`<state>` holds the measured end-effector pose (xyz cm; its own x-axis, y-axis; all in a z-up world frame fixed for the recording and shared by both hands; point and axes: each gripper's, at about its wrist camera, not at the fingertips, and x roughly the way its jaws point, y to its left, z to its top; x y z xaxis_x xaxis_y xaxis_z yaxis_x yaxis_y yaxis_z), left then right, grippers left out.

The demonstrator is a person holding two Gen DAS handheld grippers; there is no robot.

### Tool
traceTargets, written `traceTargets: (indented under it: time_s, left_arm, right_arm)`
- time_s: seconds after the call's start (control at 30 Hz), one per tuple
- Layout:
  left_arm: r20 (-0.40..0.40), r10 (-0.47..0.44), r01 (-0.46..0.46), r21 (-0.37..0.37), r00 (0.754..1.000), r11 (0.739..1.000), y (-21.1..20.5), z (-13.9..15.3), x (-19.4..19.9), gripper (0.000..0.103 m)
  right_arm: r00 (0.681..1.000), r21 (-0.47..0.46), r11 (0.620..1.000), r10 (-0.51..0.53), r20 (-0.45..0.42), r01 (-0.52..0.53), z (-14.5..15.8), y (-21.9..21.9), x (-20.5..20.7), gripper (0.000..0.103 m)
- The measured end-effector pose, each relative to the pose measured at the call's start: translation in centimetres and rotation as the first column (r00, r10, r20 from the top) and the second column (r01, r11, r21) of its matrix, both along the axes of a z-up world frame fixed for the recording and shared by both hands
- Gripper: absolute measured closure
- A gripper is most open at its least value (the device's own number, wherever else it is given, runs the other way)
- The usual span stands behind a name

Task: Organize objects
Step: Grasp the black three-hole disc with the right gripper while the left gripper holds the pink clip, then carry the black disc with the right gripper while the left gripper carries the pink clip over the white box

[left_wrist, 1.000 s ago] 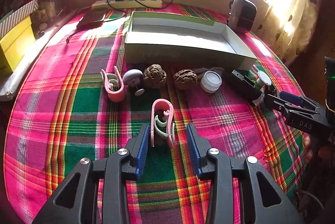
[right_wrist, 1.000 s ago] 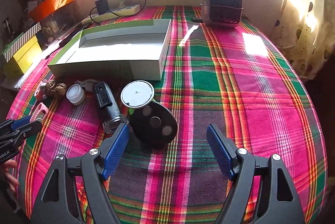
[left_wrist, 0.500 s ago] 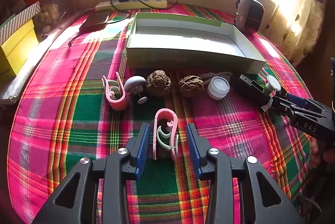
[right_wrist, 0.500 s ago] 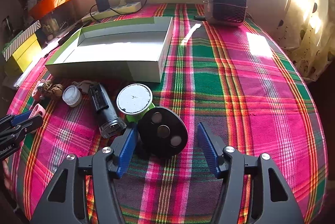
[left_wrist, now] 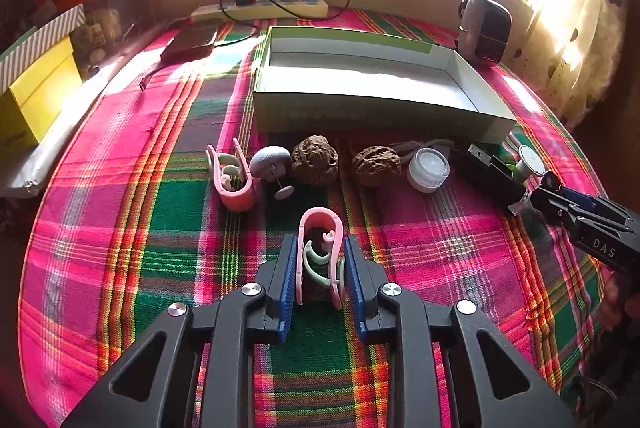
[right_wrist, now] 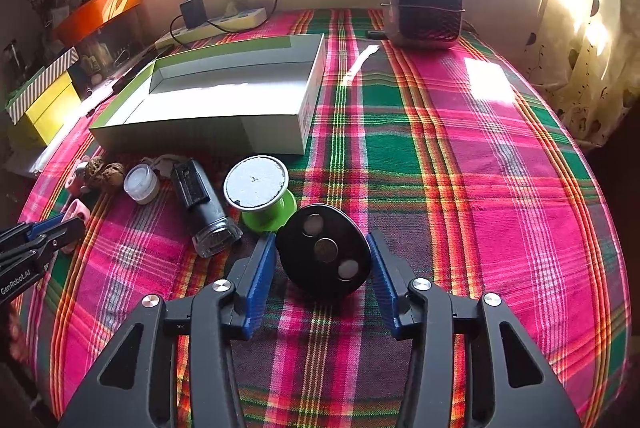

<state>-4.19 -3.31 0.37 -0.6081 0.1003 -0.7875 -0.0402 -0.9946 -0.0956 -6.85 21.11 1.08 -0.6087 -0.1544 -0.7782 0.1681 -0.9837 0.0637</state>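
Observation:
My left gripper (left_wrist: 320, 268) is shut on a pink clip with pale green hooks (left_wrist: 320, 252), both blue pads touching its sides on the plaid cloth. My right gripper (right_wrist: 322, 260) is closed around a black oval disc with three round inserts (right_wrist: 324, 252), its pads against both edges. An empty open green-and-white box (left_wrist: 360, 83) lies beyond; it also shows in the right wrist view (right_wrist: 224, 99). A second pink clip (left_wrist: 232, 175), a grey mushroom-shaped piece (left_wrist: 270, 159), two brown walnuts (left_wrist: 316, 159), a small white jar (left_wrist: 428, 169), a black flashlight (right_wrist: 202, 203) and a green spool (right_wrist: 260, 191) lie in a row before the box.
A small heater (right_wrist: 424, 3) stands at the back right. A power strip with charger (left_wrist: 260, 7) lies by the back wall. A dark flat device (left_wrist: 192, 41) lies at back left. Yellow and striped boxes (left_wrist: 36, 83) stand at the left edge.
Both grippers moved forward and closed: the left onto the pink clip, the right onto the black oval disc.

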Motion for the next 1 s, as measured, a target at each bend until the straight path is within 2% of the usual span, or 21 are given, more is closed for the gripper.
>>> traceTargets:
  time_s: [0.63, 1.0]
  left_arm:
    - [0.004, -0.015, 0.015, -0.022, 1.000, 1.000, 0.5, 0.1, 0.2, 0.082]
    - [-0.061, -0.050, 0.049, -0.016, 0.997, 0.999, 0.7, 3.0, -0.6, 0.082]
  right_arm:
    - [1.000, -0.016, 1.000, 0.001, 0.002, -0.001, 0.0, -0.2, 0.5, 0.056]
    - [0.998, -0.014, 1.000, -0.008, -0.061, 0.007, 3.1, -0.1, 0.3, 0.056]
